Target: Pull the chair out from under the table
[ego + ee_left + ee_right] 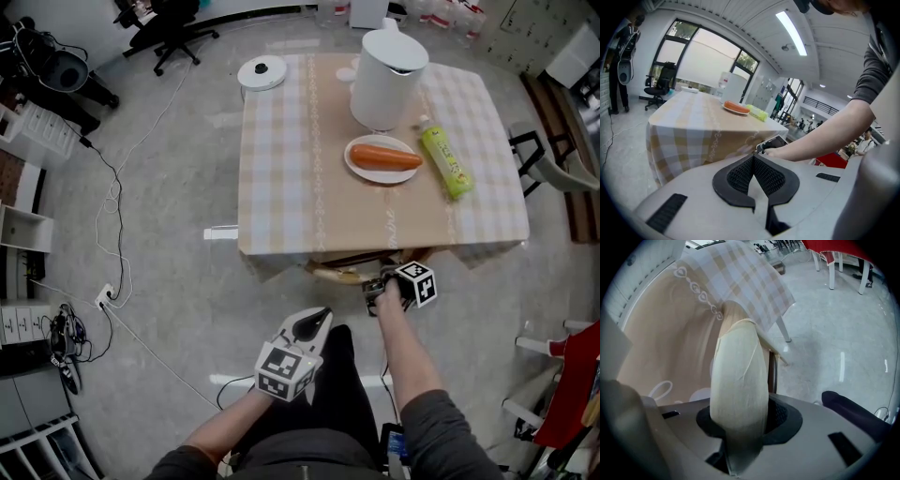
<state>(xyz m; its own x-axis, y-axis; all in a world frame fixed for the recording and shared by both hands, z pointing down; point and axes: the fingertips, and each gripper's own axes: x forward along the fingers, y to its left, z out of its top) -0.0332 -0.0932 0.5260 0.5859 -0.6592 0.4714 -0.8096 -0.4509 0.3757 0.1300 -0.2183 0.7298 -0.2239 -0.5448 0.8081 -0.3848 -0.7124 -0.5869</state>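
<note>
The chair (342, 273) stands pushed under the near edge of the checked-cloth table (281, 187); only its pale top rail shows below the cloth's hem. My right gripper (380, 289) reaches to that rail. In the right gripper view the cream rail (738, 376) fills the gap between the jaws, and the right gripper (740, 420) is shut on it. My left gripper (314, 323) hangs lower and nearer to me, away from the chair. In its own view the left gripper (753, 161) is shut, pads touching, with nothing between them.
On the table stand a white kettle (387, 80), a plate (356, 167) with an orange sausage (384, 157), and a green packet (445, 164). A white round disc (262, 72) lies at the far left corner. Cables (117, 234) cross the floor at left; a red chair (572, 375) is at right.
</note>
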